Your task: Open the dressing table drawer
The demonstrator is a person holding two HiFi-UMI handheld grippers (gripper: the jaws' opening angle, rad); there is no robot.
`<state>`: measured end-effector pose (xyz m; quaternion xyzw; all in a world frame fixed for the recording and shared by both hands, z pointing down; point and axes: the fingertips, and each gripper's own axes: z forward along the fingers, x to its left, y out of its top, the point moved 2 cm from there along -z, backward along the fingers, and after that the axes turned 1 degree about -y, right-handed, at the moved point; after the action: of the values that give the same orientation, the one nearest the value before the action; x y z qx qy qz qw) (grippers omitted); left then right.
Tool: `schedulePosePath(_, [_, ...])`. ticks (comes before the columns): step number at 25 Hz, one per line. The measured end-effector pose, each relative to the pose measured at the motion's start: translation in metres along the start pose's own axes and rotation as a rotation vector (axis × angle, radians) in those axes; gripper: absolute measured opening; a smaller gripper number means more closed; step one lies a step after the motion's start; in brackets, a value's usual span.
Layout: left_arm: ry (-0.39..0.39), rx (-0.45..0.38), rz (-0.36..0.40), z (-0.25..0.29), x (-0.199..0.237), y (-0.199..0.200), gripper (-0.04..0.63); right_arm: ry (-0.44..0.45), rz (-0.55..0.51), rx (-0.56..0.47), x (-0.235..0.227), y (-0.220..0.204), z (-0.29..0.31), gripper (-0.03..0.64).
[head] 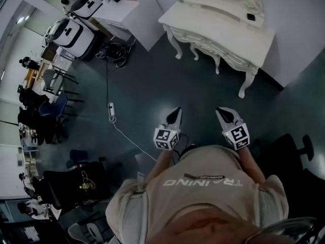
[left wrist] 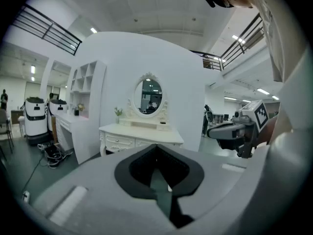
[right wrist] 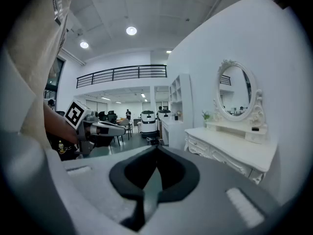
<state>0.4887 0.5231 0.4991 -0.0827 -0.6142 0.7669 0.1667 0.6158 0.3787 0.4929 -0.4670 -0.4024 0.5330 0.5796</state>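
Note:
The white dressing table [head: 223, 34] with an oval mirror stands against the wall, well ahead of me across bare dark floor. Its carved drawers [head: 203, 46] are closed. In the left gripper view the dressing table [left wrist: 142, 129] is straight ahead, and its drawer fronts [left wrist: 120, 142] show below the top. From the right gripper view the table [right wrist: 234, 148] lies to the right. My left gripper [head: 176, 111] and right gripper [head: 220, 112] are held side by side in front of my chest. Both are shut and hold nothing. Neither touches the table.
Two white machines [head: 76, 24] stand at the back left, beside a white shelf unit [head: 122, 1]. A cable with a power strip [head: 110, 110] runs over the floor to the left. Black office chairs [head: 76, 179] are at my left, another chair [head: 294, 154] at my right.

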Motion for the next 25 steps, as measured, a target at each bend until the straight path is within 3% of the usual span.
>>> schedulePosePath(3, [0.013,0.002,-0.087,-0.013,0.027,-0.015,0.008,-0.016,0.014,0.003,0.01,0.0,0.02,0.002])
schedulePosePath(5, [0.029,0.008,-0.103,-0.026,0.041,-0.025,0.008,-0.015,0.033,0.006,0.021,0.0,0.031,0.002])
schedulePosePath(15, [0.004,-0.017,0.005,-0.08,0.103,-0.032,0.008,-0.064,-0.029,-0.044,0.057,0.021,0.109,0.002])
schedulePosePath(21, [-0.022,0.01,-0.049,-0.055,0.128,-0.048,0.008,-0.032,-0.041,0.011,0.063,0.02,0.139,0.002])
schedulePosePath(25, [-0.026,0.01,-0.075,-0.008,0.138,-0.043,0.008,-0.048,-0.03,0.057,0.019,0.012,0.155,0.002])
